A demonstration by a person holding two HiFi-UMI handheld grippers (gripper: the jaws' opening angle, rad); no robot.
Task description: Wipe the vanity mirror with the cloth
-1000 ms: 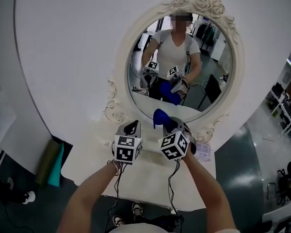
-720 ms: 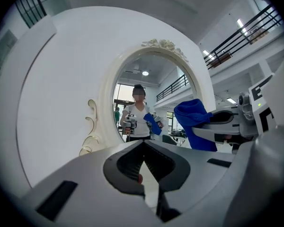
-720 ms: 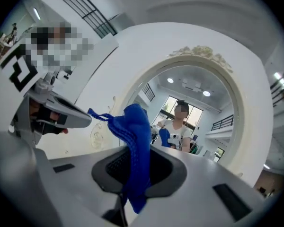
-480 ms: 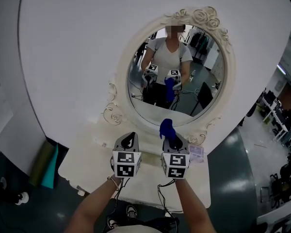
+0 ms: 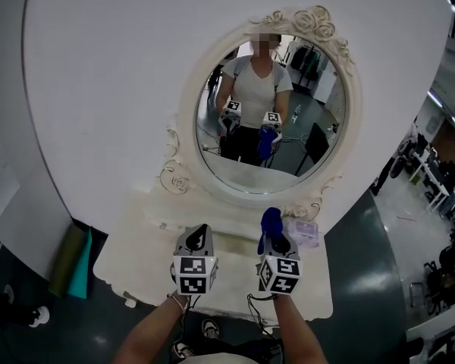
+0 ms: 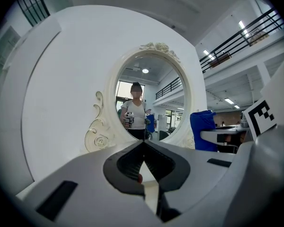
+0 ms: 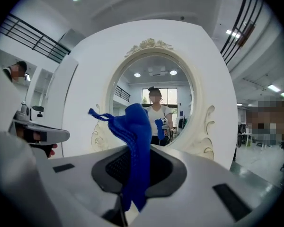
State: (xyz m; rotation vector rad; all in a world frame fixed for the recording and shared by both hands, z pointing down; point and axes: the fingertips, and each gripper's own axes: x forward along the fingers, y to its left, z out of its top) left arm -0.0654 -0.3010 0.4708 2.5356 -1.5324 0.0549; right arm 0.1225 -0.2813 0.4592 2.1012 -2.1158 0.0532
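Note:
The oval vanity mirror (image 5: pixel 269 105) in its cream carved frame stands upright on the white vanity table (image 5: pixel 227 245), and it reflects the person and both grippers. My right gripper (image 5: pixel 275 235) is shut on the blue cloth (image 5: pixel 270 222), which sticks up from the jaws over the table, short of the frame's lower rim. In the right gripper view the cloth (image 7: pixel 135 136) hangs across the jaws in front of the mirror (image 7: pixel 154 93). My left gripper (image 5: pixel 201 232) hovers beside it at the same height. Its jaws (image 6: pixel 143 145) meet with nothing between them, facing the mirror (image 6: pixel 149 98).
A small clear packet (image 5: pixel 303 232) lies on the table's right part. A big round white panel (image 5: pixel 98 89) backs the mirror. A green and teal roll (image 5: pixel 74 260) stands on the floor at left. Desks and chairs (image 5: pixel 440 196) fill the room at right.
Both grippers have drawn back from the mirror's lower rim to above the table's middle. The right one turned upright, and the cloth stayed in it. The head has risen.

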